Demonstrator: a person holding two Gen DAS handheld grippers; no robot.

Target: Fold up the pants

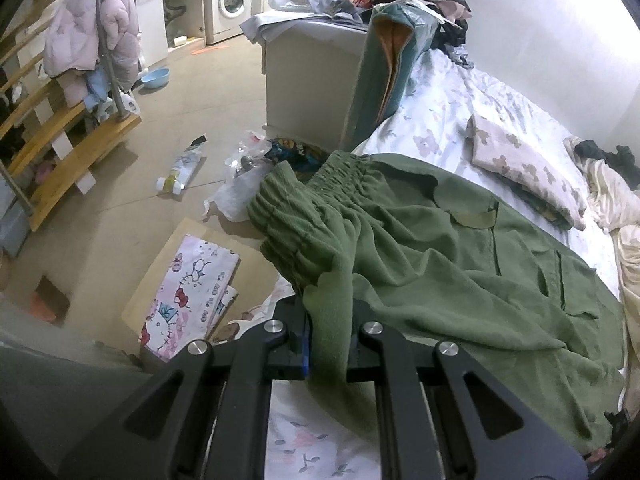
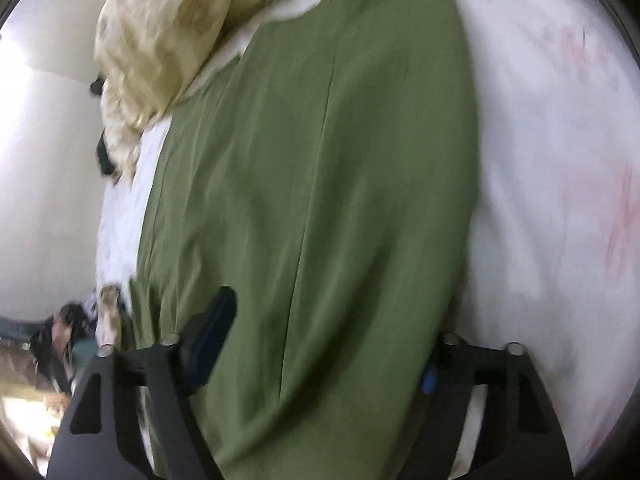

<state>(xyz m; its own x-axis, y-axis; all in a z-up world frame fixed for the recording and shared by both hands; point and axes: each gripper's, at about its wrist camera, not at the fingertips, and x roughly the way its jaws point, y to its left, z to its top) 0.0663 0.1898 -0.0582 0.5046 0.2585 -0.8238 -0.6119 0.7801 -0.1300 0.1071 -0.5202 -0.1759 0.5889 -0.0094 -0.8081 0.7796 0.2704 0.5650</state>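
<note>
— Looking at it from where I stand, the pants lie spread on the bed, waistband hanging toward the edge by the floor, legs running off the other way. How far along would you say they are?

— Early, I'd judge. One fold of cloth near the waist is pinched in the left gripper, its fingers pressed together on a strip of green fabric. No tidy crease is showing anywhere; the upper part is rumpled.

— And the other tongs?

— The right gripper has its fingers spread wide, green cloth draped between them. That view is blurred, so whether it grips anything I can't say; it looks open over a leg of the pants.

— So what's left?

— Nearly everything, I reckon: laying one leg over the other, then doubling the length. The cream quilt sits just beside the far end and may get in the way.
</note>
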